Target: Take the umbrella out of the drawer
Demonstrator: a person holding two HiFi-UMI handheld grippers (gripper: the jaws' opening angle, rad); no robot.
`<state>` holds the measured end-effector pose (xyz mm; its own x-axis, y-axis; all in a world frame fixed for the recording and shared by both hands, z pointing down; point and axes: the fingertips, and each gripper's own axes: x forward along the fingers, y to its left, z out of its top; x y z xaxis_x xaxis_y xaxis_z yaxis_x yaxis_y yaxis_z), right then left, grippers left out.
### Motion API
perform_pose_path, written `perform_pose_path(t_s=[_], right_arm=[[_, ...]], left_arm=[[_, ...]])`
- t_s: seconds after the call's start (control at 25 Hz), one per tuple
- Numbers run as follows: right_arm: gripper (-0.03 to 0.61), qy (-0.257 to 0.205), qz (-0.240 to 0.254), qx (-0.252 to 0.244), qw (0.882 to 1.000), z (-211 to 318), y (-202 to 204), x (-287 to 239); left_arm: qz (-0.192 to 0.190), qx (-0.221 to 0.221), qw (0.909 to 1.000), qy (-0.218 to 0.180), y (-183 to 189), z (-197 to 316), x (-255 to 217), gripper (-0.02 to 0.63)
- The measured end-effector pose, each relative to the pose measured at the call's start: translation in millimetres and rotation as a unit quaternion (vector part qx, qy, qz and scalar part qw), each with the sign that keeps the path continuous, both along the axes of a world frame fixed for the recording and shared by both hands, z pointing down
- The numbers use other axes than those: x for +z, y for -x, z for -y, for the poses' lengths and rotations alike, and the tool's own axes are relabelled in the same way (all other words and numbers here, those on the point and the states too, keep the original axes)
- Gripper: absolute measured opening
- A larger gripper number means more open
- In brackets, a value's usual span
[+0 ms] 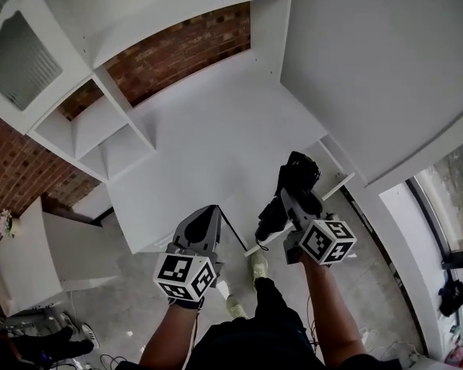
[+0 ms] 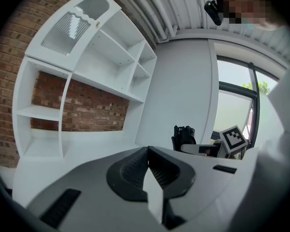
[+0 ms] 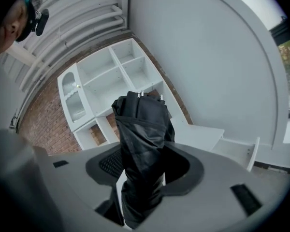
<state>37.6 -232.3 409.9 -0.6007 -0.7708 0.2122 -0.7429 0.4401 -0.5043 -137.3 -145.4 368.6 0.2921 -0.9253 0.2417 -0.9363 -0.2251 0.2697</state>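
Note:
My right gripper [image 1: 291, 200] is shut on a black folded umbrella [image 1: 298, 177], held up in the air above the right end of the white desk [image 1: 208, 145]. In the right gripper view the umbrella [image 3: 142, 139] stands between the jaws of the right gripper [image 3: 145, 166], its strapped canopy and rib tips pointing away. The open white drawer [image 1: 336, 177] sits under the desk's right end, and its front [image 3: 242, 151] shows below the umbrella. My left gripper [image 1: 211, 214] hangs beside it at the left, shut [image 2: 148, 152] with nothing in it. From the left gripper view I see the umbrella [image 2: 184, 135] at the right.
A white shelf unit [image 1: 100, 122] against a brick wall [image 1: 177, 52] stands on the desk's far side. A low white cabinet [image 1: 31, 253] is at the left, with shoes [image 1: 69, 338] on the floor beside it. A window [image 1: 447, 199] runs along the right wall.

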Motion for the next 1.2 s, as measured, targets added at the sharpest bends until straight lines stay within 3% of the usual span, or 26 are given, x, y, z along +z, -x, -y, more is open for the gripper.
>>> perform_pose_path(t_s=[0.52,1.2], right_arm=[[0.202,-0.110,-0.036,-0.028,0.993,-51.2,10.5,-94.8],[0.202,-0.207,-0.062,-0.039,0.976,-103.2,6.3,-177.1]], left_arm=[[-0.006,-0.006,0.9986,-0.052,13.7,-33.8,-74.7,0.006],[0.007,-0.016,0.9946,-0.102,15.1,-76.8,-131.3,0.006]])
